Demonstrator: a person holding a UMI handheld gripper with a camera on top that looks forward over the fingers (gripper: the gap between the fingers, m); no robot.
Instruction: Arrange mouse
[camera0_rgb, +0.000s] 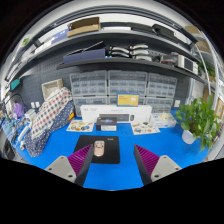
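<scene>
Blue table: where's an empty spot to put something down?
The blue table is bare between the open tool fingers and right of the black mat, toward the plant. The mouse sits on the mat. It's crowded at the back, around the white box and trays.

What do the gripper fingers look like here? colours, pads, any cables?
The gripper has two pale grey, blocky, angular fingers, each with a ribbed magenta pad on its inner face. No cables, markings, hand or sleeve are visible.
</scene>
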